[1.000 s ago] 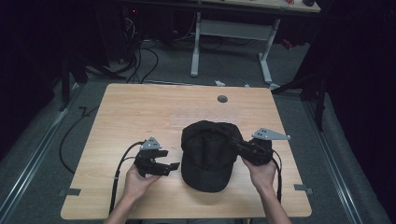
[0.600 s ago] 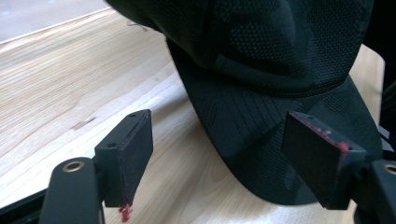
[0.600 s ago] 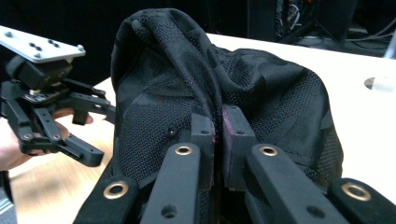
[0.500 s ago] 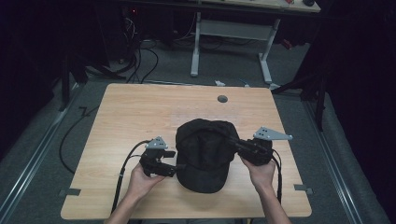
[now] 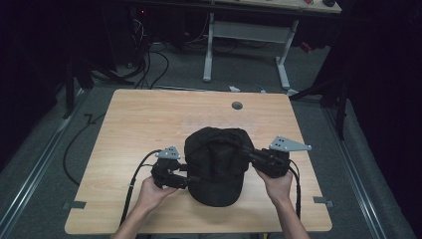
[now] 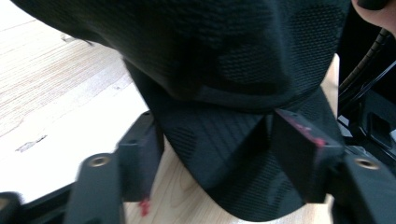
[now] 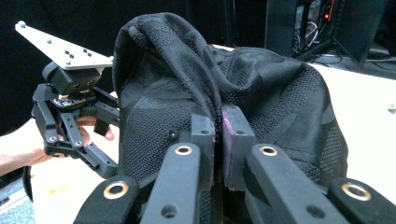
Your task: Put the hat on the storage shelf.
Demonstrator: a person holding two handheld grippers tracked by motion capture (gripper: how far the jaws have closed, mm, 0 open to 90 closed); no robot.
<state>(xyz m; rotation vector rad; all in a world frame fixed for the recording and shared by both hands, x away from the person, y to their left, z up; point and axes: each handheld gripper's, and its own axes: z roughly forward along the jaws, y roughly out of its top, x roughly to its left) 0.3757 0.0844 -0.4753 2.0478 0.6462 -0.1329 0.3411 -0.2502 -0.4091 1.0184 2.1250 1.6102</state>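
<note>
black mesh cap [image 5: 217, 164], crown bunched, on wooden table [image 5: 149, 124]

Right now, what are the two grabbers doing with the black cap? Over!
Right gripper pinching the cap. Left gripper has just been closing around the brim, not yet pressing. Table around it bare.

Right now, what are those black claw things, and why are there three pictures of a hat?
A person sits at a wooden table and holds a pinching tool in each hand. One picture comes from a camera up high. The other two come from little cameras riding on the tools, looking along their jaws. A black cap lies on the table. The right claw is pinched shut on the cap's cloth. The left claw has the cap's brim between its jaws, which have just been closing, but they do not look pressed on it yet.
</note>
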